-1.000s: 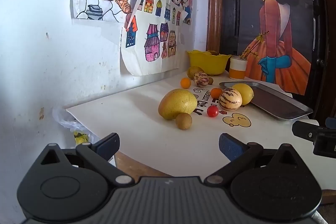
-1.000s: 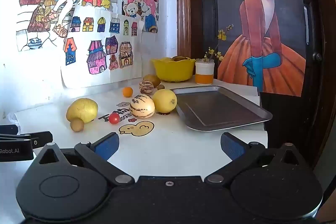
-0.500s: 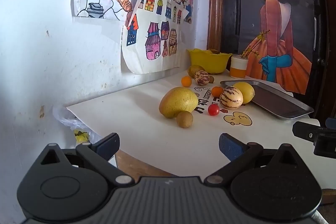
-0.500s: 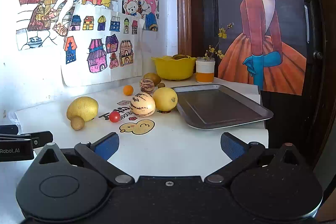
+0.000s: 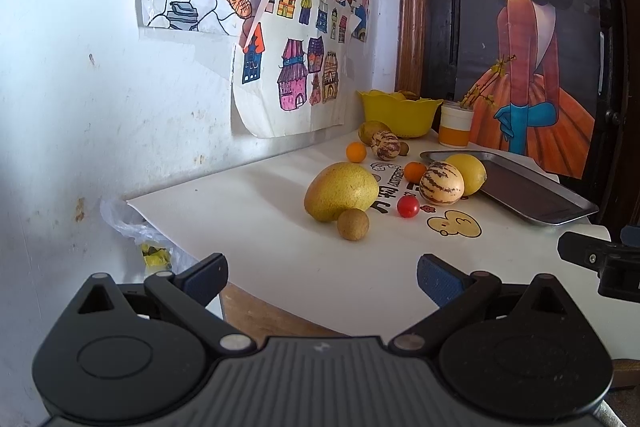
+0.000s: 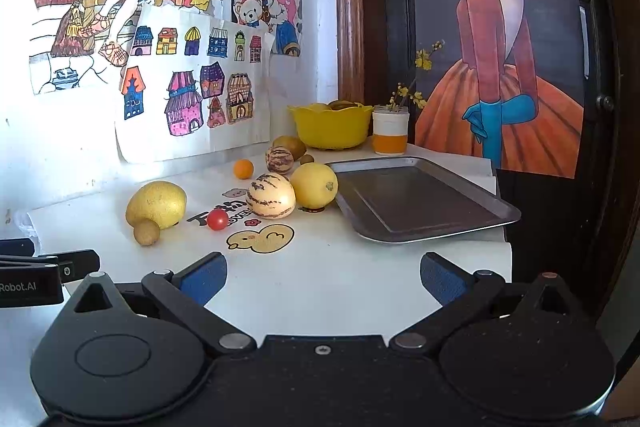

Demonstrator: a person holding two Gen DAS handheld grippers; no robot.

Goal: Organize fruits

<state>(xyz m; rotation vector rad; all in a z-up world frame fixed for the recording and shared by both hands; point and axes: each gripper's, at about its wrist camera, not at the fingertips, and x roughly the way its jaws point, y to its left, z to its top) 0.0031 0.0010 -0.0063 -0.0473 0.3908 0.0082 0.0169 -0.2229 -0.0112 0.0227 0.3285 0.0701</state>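
Several fruits lie on the white table (image 5: pixel 260 227): a large yellow mango (image 5: pixel 341 191) (image 6: pixel 157 204), a small brown round fruit (image 5: pixel 352 224) (image 6: pixel 146 231), a cherry tomato (image 5: pixel 408 206) (image 6: pixel 217 219), a striped melon (image 5: pixel 441 183) (image 6: pixel 271 195), a lemon (image 5: pixel 468 168) (image 6: pixel 314 184) and small oranges (image 5: pixel 356 151) (image 6: pixel 243 169). A grey metal tray (image 5: pixel 520 187) (image 6: pixel 420 203) sits empty at the right. My left gripper (image 5: pixel 322 273) hangs open at the table's near left edge. Short of the fruits, my right gripper (image 6: pixel 323 273) is open, holding nothing.
At the back stand a yellow bowl (image 5: pixel 398 111) (image 6: pixel 331 126) with fruit in it and a white-and-orange cup (image 5: pixel 455 125) (image 6: pixel 391 131). A second striped melon (image 6: pixel 279 159) and a greenish fruit (image 6: pixel 292 145) lie near the bowl. A wall with drawings runs along the left.
Both views have shifted only slightly; the fruits, the tray and the open jaws stay as they were.
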